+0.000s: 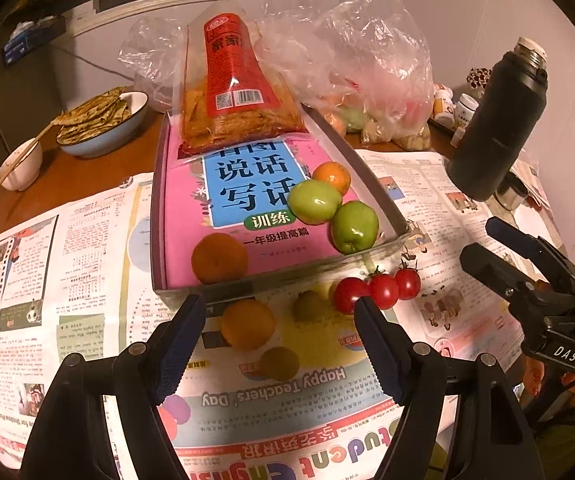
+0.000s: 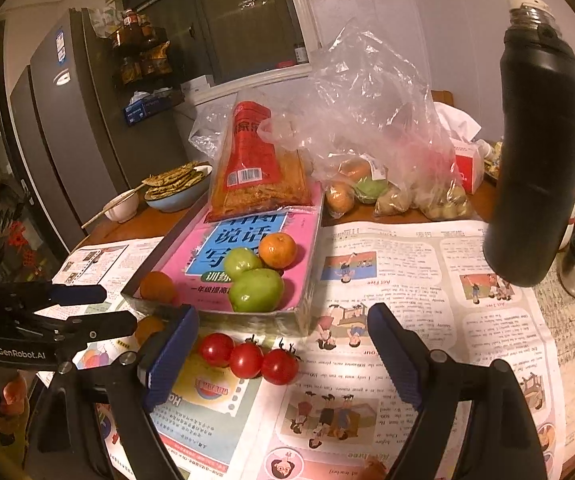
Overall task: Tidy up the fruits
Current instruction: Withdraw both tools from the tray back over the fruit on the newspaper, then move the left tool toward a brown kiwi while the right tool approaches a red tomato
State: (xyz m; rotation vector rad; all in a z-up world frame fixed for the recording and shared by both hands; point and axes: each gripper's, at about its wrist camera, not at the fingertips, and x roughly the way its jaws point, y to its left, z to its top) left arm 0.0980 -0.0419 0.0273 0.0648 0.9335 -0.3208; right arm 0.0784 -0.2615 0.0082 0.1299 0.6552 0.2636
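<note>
Reaching for the three tomatoes (image 2: 247, 358) on the newspaper-covered table (image 2: 407, 280), just before the glass tray (image 2: 307, 312): thin-skinned, soft, prone to roll; pinch one lightly across its middle. Right tongs (image 2: 283, 356) and left tongs (image 1: 279, 344) open, empty

Warm, yellowish indoor light falls brightest on the newspaper (image 1: 87, 264) at the centre, dimming toward the rims. Both fisheye views bend straight edges and go black in the corners. Glare glints off the plastic bag (image 1: 371, 52) at one o'clock and the green fruit (image 2: 256, 290). The flask (image 2: 537, 148) stands dark at two o'clock. Fine print is soft.
</note>
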